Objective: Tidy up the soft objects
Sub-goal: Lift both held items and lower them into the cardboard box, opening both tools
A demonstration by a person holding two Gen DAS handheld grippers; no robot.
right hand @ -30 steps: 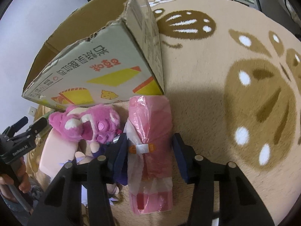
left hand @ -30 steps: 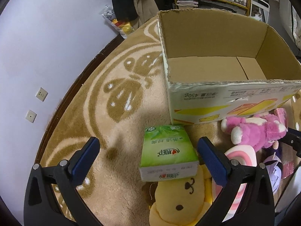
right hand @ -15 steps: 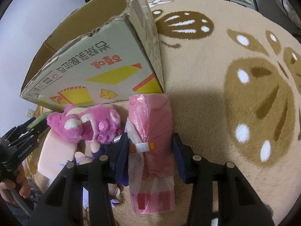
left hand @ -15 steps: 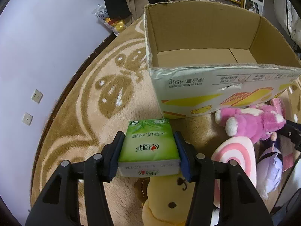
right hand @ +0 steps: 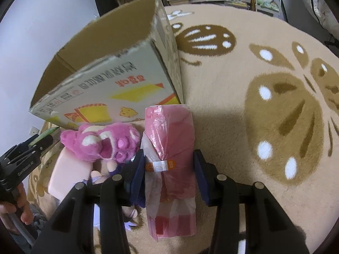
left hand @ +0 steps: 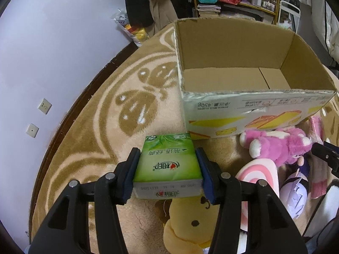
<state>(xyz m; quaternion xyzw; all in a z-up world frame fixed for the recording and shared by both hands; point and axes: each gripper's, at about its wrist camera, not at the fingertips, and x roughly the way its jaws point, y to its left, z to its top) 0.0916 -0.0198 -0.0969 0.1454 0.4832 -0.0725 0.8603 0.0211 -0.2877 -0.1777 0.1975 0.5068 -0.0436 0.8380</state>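
My left gripper [left hand: 168, 174] is shut on a green tissue pack [left hand: 168, 165] and holds it above the carpet, in front of the open cardboard box [left hand: 250, 105]. My right gripper [right hand: 168, 172] is shut on a pink plastic-wrapped roll [right hand: 169, 148], lifted at the box's right corner [right hand: 165, 84]. A pink plush bear [left hand: 279, 144] [right hand: 101, 141], a pink swirl cushion [left hand: 258, 173], a yellow plush bear [left hand: 190, 226] and a purple plush [left hand: 296, 194] lie on the carpet by the box.
The box [left hand: 222, 78] holds nothing visible inside. A beige patterned carpet [right hand: 264, 105] lies under everything. A wall [left hand: 42, 53] with sockets stands at the left; shelves and hanging clothes [left hand: 148, 0] are behind the box.
My left gripper closed on the green tissue pack and lifted it toward the box. My right gripper raised the pink roll slightly, still shut on it.
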